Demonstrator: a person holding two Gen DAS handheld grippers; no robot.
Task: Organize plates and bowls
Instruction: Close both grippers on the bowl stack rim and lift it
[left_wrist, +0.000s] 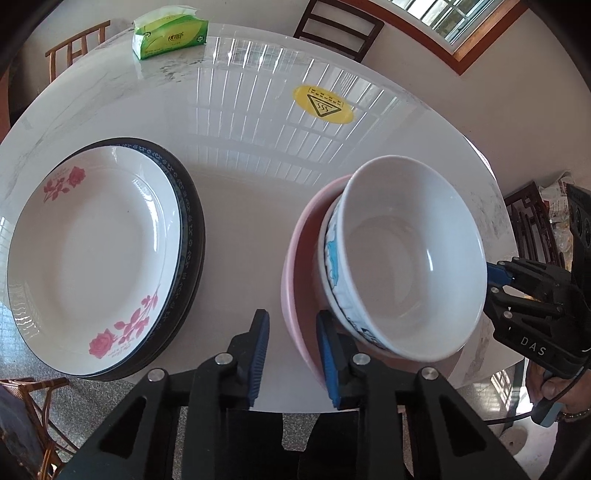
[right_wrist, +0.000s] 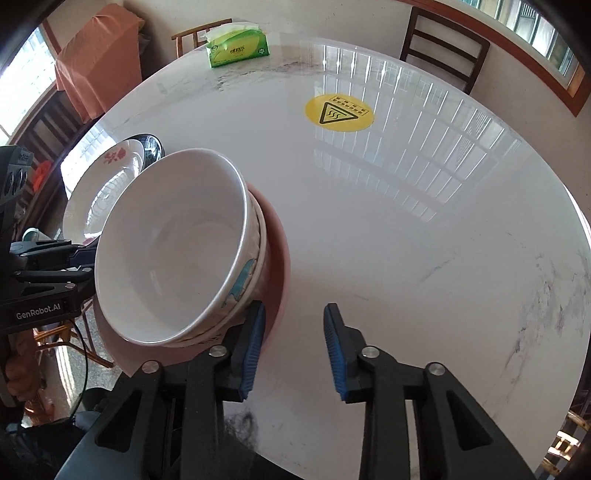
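My left gripper (left_wrist: 291, 354) straddles the pink plate (left_wrist: 295, 266) rim, jaws seemingly not yet pinching; my right gripper (right_wrist: 295, 350) stands apart, empty. The stacked bowls (left_wrist: 406, 266) lean near-right, so lift level.

Both tools share one build: a black angular frame with triangular cut-outs and round silver screws at the pivots, ending in two fingers faced with ribbed blue pads (left_wrist: 260, 354). The left gripper (left_wrist: 291, 354) bears white "GenRobot.AI" lettering on its side, and a thin black cable hangs below it. The right gripper (right_wrist: 295, 350) is marked "DAS" in white, with a black cable looping by the hand (left_wrist: 554, 387), which wears a band at the wrist.
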